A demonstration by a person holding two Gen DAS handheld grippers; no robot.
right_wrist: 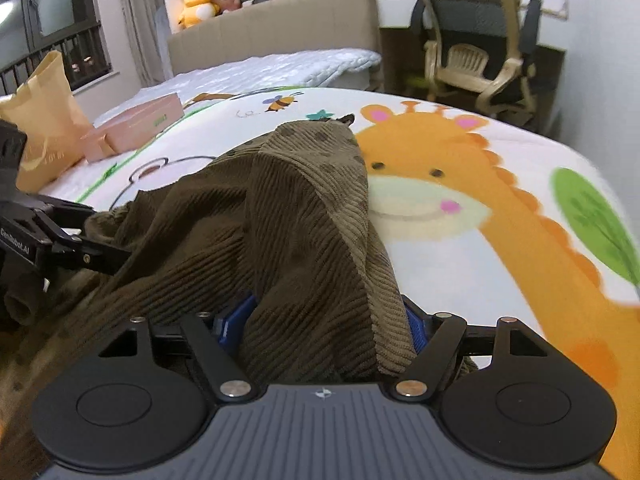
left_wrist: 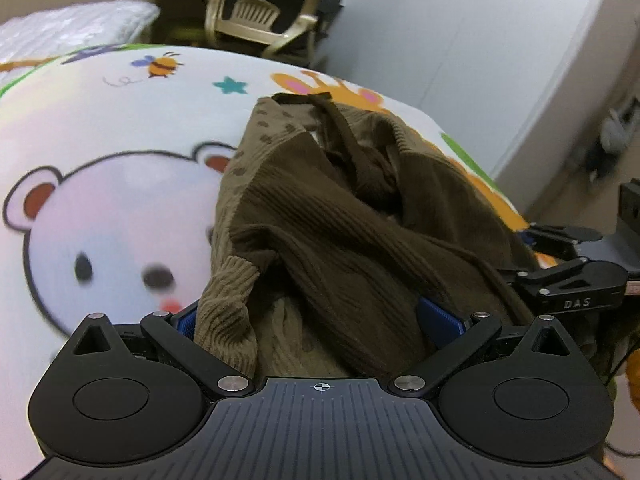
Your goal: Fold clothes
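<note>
A brown ribbed knit garment (left_wrist: 344, 216) lies bunched on a bed with a cartoon animal sheet (left_wrist: 120, 128). My left gripper (left_wrist: 316, 320) is shut on the garment's near edge; cloth covers the blue pads (left_wrist: 438, 318). In the right wrist view the same garment (right_wrist: 288, 208) is pulled up in a ridge from the sheet (right_wrist: 460, 260). My right gripper (right_wrist: 320, 324) is shut on its near edge, with blue pads (right_wrist: 232, 322) either side of the cloth. The right gripper shows at the right edge of the left wrist view (left_wrist: 576, 280); the left gripper shows at the left edge of the right wrist view (right_wrist: 60, 244).
A pink box (right_wrist: 136, 126) and a yellow paper bag (right_wrist: 44, 120) sit on the bed's far left. A white quilt (right_wrist: 280, 66) and beige headboard (right_wrist: 276, 28) lie beyond. An office chair (right_wrist: 480, 36) stands past the bed. A white wall (left_wrist: 460, 32) is on the right.
</note>
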